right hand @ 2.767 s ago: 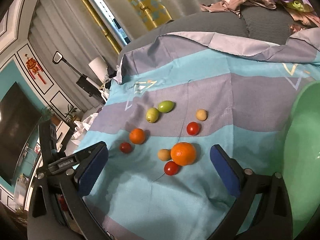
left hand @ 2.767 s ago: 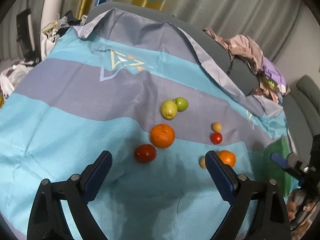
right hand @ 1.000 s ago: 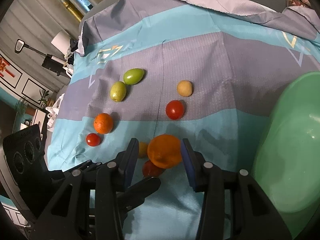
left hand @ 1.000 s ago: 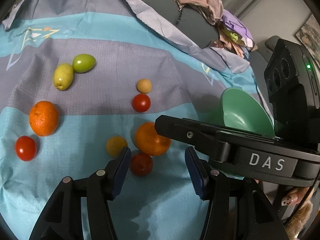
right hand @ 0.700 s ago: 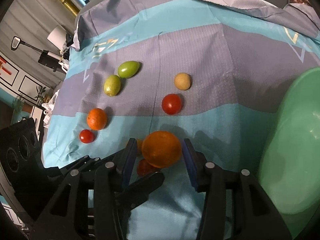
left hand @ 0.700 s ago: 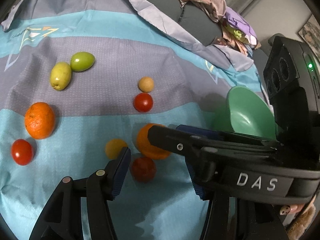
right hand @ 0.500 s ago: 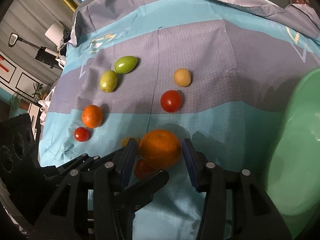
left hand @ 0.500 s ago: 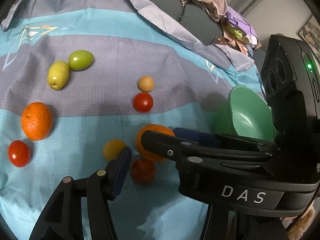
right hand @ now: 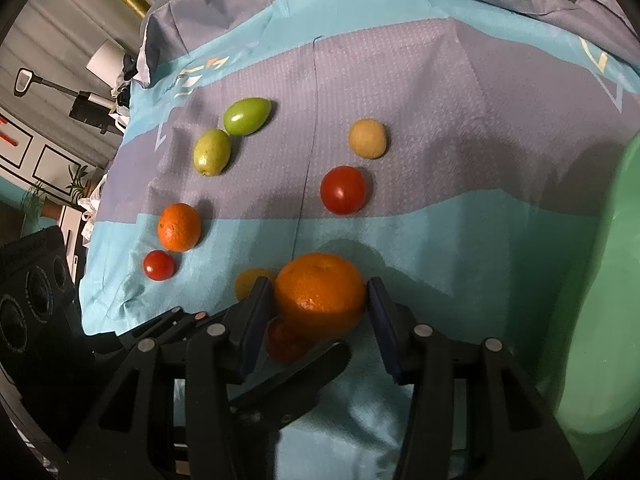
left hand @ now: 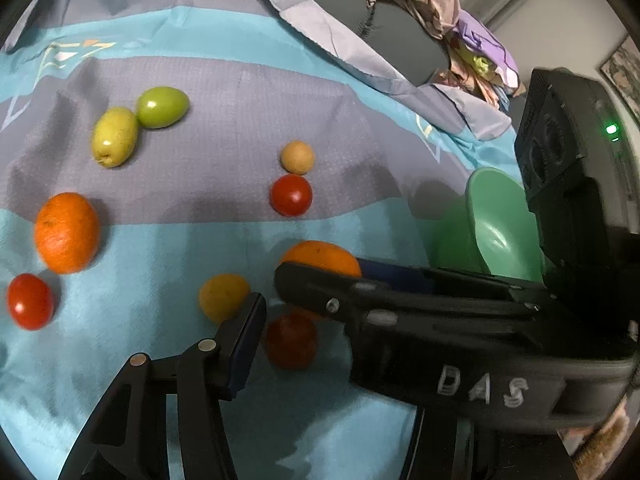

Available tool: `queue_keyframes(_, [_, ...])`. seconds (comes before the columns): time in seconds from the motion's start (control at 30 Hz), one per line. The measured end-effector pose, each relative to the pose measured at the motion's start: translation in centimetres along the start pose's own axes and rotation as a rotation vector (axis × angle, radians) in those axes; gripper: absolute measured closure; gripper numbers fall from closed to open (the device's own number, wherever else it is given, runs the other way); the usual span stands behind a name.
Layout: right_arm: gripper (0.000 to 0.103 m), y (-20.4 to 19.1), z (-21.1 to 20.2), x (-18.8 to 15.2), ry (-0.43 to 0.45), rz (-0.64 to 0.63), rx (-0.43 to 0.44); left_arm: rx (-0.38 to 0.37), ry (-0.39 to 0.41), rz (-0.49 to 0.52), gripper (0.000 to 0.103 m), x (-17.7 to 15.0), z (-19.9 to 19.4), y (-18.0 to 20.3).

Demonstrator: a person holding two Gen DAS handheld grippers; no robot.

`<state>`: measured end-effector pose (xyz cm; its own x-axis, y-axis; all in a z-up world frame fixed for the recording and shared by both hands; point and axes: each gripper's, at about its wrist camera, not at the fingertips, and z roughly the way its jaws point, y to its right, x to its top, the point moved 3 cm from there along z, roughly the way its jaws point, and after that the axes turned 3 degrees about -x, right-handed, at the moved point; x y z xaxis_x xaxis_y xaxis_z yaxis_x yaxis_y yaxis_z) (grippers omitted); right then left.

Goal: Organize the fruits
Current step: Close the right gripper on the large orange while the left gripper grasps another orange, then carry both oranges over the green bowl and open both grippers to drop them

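- right gripper (right hand: pixel 320 312) has its fingers around the big orange (right hand: pixel 320 294), both pads look pressed on its sides, near middle of the striped cloth (right hand: pixel 460 120)
- its fingers have just been easing apart a touch, orange between them
- left gripper (left hand: pixel 304 320): only the left finger shows, right one's hidden, can't tell if it's holding; a red tomato (left hand: pixel 291 340) lies just beside that finger
- green bowl (right hand: pixel 600 280) sits on the right
- other fruit lies scattered to the far left
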<state>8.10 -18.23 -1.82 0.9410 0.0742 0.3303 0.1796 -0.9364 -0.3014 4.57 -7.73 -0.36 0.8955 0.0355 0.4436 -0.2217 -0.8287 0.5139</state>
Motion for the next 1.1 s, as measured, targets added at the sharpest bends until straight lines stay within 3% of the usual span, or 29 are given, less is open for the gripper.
queue_keyframes(0.1, [0.053, 0.2, -0.1, 0.1, 0.003, 0.011, 0.016, 0.016, -0.009, -0.002, 0.047, -0.5, -1.9, -0.7])
queue_keyframes(0.2, [0.053, 0.4, -0.2, 0.2, 0.007, 0.019, 0.020, 0.093, 0.006, -0.013, 0.047, -0.6, -4.2, -2.5])
queue_keyframes(0.33, [0.053, 0.4, -0.2, 0.1, 0.009, 0.021, 0.022, 0.178, 0.098, -0.116, 0.047, 1.5, -7.4, -6.3])
queue_keyframes(0.43, [0.053, 0.3, 0.0, 0.0, 0.005, 0.022, 0.020, 0.228, 0.138, -0.151, 0.048, 2.8, -7.7, -7.6])
queue_keyframes(0.57, [0.053, 0.4, 0.2, 0.1, -0.001, 0.021, 0.020, 0.313, 0.107, -0.095, 0.047, 3.5, -6.1, -7.6])
queue_keyframes(0.8, [0.055, 0.4, 0.2, 0.1, 0.010, 0.003, 0.014, 0.366, 0.066, -0.108, 0.047, 3.5, -4.3, -9.3])
queue_keyframes(0.97, [0.056, 0.2, 0.2, 0.1, 0.020, -0.011, 0.005, 0.351, 0.046, -0.141, 0.048, 3.3, -3.4, -10.1])
queue_keyframes(1.03, [0.056, 0.2, 0.1, 0.0, 0.026, -0.016, 0.005, 0.359, 0.056, -0.140, 0.058, 3.3, -3.5, -10.2])
queue_keyframes(1.1, [0.056, 0.2, 0.1, 0.0, 0.037, -0.016, 0.006, 0.363, 0.060, -0.126, 0.059, 3.2, -3.5, -10.0])
